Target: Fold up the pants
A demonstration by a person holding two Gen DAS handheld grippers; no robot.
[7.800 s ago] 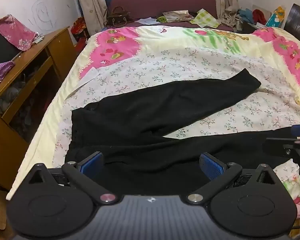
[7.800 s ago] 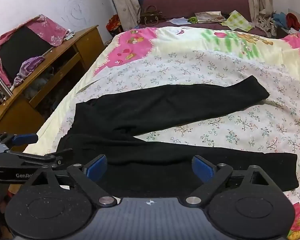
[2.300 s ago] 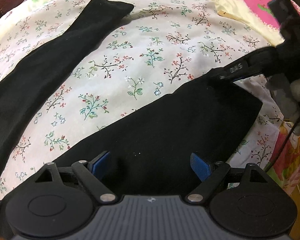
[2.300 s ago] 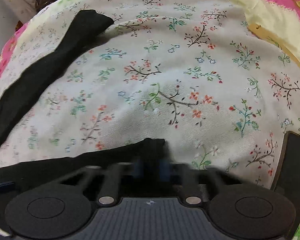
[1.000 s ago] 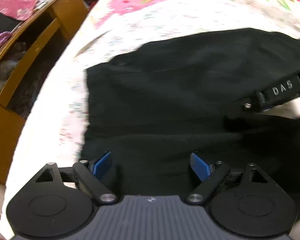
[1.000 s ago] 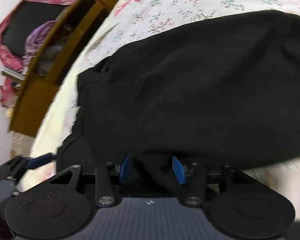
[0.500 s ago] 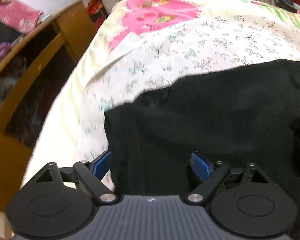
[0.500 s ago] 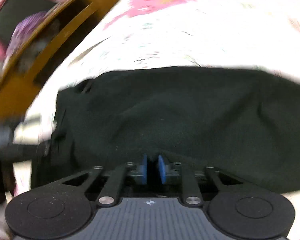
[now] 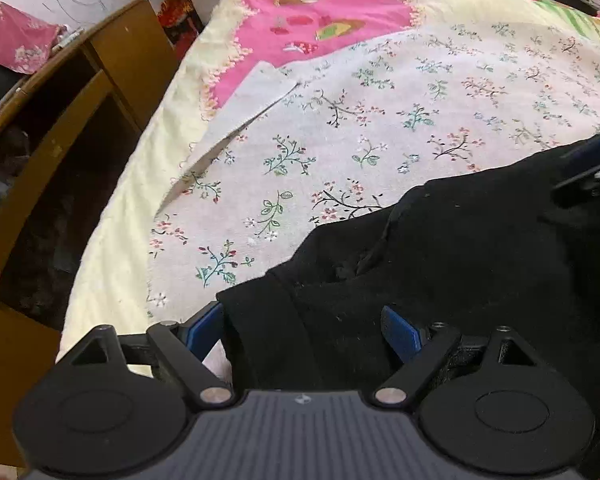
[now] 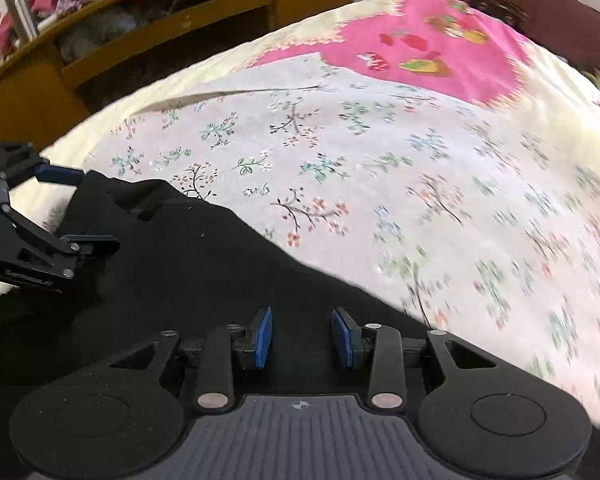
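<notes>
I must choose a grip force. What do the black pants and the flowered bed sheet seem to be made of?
Black pants: apparently a soft, matte knit or fleece; lint specks cling and the folds are rounded. Flowered bed sheet: probably thin woven cotton, matte, printed, with a turned-back corner.

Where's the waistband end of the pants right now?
In the left wrist view, the waistband of the black pants lies between the open left tongs, near the bed's left edge beside the wooden shelf.

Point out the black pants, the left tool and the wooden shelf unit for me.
black pants (image 9: 480, 260), left wrist view, on the bunched cloth near the waistband.
left tool (image 10: 80, 210), right wrist view, midway between its blue pads.
wooden shelf unit (image 9: 112, 56), left wrist view, on its side panel.
</notes>
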